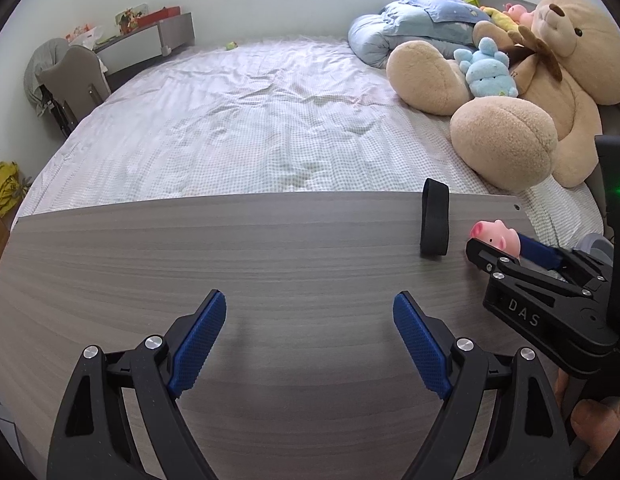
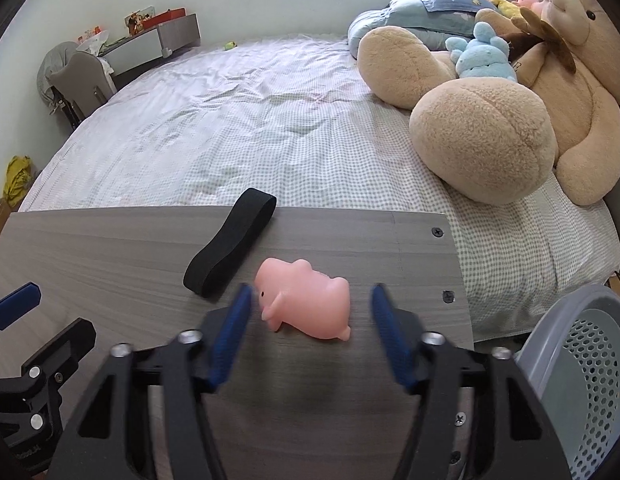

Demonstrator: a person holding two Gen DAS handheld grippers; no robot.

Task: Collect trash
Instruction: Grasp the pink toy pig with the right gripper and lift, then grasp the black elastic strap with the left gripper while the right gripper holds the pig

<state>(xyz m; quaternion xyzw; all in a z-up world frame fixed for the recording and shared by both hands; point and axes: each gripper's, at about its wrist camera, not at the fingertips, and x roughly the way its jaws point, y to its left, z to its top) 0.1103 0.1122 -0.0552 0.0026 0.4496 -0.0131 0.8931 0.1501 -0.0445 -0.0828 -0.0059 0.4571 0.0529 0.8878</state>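
In the left wrist view the right gripper [image 1: 494,254] hides most of the pink pig toy [image 1: 495,235]. Right of those fingers, the grey perforated basket [image 2: 581,380] runs off the frame edge. The blue fingertips [image 2: 241,304] look blurred.

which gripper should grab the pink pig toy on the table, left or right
Right. The right gripper is open with the pink pig toy lying between its fingers, and the basket sits on its side. The left gripper is open over bare table, well away from the pig.
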